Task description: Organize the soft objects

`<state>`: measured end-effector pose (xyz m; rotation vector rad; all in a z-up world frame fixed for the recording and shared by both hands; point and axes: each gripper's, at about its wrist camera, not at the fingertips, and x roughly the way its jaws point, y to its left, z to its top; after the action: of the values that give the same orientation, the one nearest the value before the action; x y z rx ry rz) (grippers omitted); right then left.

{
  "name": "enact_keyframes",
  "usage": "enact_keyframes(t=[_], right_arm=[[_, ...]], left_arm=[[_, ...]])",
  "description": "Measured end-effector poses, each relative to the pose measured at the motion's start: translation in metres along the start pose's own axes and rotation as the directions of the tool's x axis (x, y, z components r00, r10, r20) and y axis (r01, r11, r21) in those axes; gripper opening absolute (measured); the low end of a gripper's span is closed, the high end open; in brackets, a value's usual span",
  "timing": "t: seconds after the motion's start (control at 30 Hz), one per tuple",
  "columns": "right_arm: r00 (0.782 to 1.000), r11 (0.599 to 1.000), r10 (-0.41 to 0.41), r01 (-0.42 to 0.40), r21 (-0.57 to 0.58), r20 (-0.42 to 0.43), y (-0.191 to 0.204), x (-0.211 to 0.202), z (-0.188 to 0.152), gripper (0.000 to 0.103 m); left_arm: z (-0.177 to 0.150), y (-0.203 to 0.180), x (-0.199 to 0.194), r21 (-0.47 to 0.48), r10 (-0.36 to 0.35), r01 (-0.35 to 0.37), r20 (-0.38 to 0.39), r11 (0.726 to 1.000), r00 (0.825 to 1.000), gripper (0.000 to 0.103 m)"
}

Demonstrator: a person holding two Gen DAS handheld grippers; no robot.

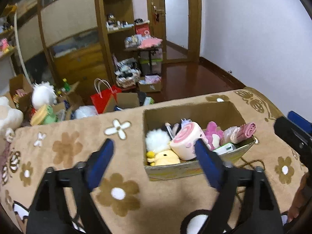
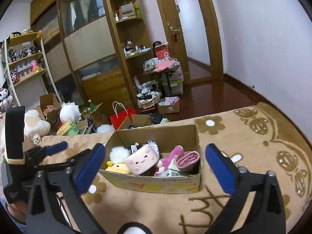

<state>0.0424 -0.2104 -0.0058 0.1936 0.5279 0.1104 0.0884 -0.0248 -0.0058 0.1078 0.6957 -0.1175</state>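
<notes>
An open cardboard box (image 1: 195,111) (image 2: 156,183) stands on a tan flowered blanket (image 1: 78,146) (image 2: 253,146). It holds soft toys: a pink roll pillow (image 1: 187,142) (image 2: 141,159), a yellow chick plush (image 1: 165,158) (image 2: 118,168), a white fluffy ball (image 1: 157,139) (image 2: 119,153), a pink plush (image 1: 213,133) (image 2: 171,156) and a pink bag roll (image 1: 245,130) (image 2: 188,159). My left gripper (image 1: 154,156) is open and empty, hovering at the box's near left side. My right gripper (image 2: 156,165) is open and empty just in front of the box. It also shows in the left wrist view (image 1: 292,132).
Past the blanket's far edge the floor is cluttered: a red paper bag (image 1: 104,97) (image 2: 120,117), open cartons, a white plush (image 1: 42,95) (image 2: 69,113), a green-yellow toy (image 1: 43,115). A wooden wardrobe and shelves stand behind. A toy shelf (image 2: 23,58) is at left.
</notes>
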Motion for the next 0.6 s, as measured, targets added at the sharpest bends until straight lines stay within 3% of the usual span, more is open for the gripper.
enact_keyframes(t=[0.3,0.6], right_arm=[[0.998,0.999,-0.032,0.032,0.016,0.054,-0.002,-0.050,0.007,0.103],[0.990,0.997,-0.079,0.079,0.007,0.117,-0.001,-0.091,0.001,0.103]], left_arm=[[0.005,-0.004,-0.060,0.058,0.011,-0.017,0.112,0.998,0.994,0.101],[-0.006,0.010,-0.100,0.019,-0.012,0.009,0.185,1.000,0.983,0.102]])
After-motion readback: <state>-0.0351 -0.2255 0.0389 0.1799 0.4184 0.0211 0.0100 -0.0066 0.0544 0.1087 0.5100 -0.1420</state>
